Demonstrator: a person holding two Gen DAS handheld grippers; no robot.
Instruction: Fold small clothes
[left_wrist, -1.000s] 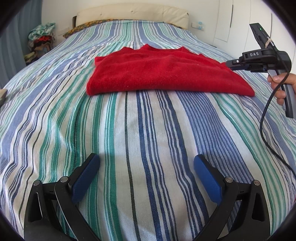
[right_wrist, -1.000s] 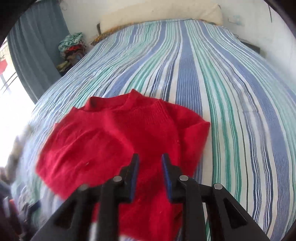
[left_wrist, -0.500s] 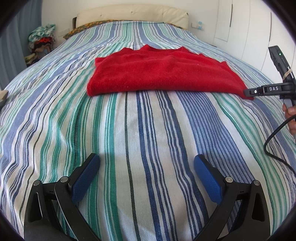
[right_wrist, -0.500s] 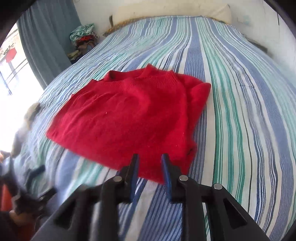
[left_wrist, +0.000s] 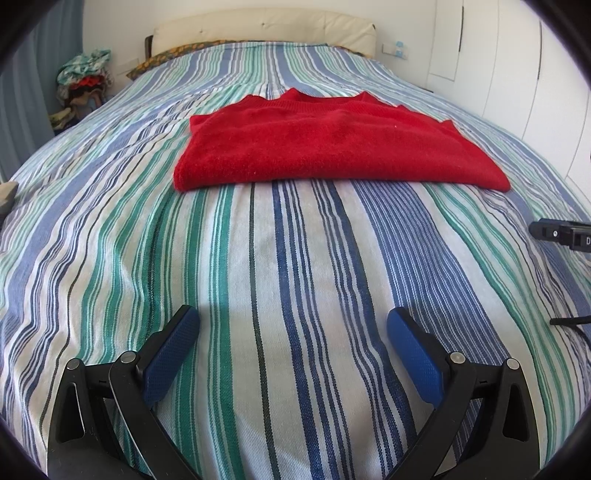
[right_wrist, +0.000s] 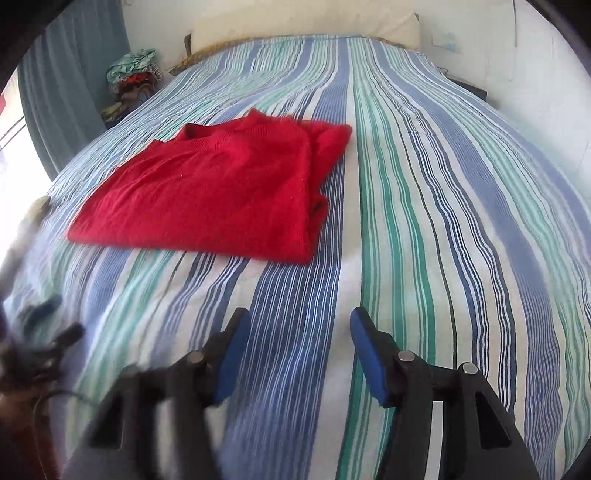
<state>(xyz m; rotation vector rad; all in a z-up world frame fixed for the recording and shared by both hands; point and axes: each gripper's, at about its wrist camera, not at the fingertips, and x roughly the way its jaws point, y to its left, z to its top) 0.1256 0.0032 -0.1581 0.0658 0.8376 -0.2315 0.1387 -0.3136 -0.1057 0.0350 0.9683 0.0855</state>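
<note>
Striped bedspread (left_wrist: 295, 295) stretched beneath you; both the left gripper (left_wrist: 293, 330) and right gripper (right_wrist: 300, 332) gaped, empty. At 12 o'clock, the red sweater's (right_wrist: 221, 192) loose sleeve fold risked springing open.

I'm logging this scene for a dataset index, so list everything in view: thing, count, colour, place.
sweater: 1, red, folded flat on the middle of the bed
bedspread: 1, blue, green and white stripes, covers the bed
headboard: 1, cream, padded, at the far end of the bed
patterned pillow: 1, yellow-brown, only an edge shows below the headboard
pile of clothes: 1, mixed colours, left of the bed by the wall
curtain: 1, grey-blue, far left
wardrobe doors: white, right wall
left gripper: 1, black with blue fingers, open, above bare bedspread
right gripper: 1, black with blue fingers, open, short of the sweater
</note>
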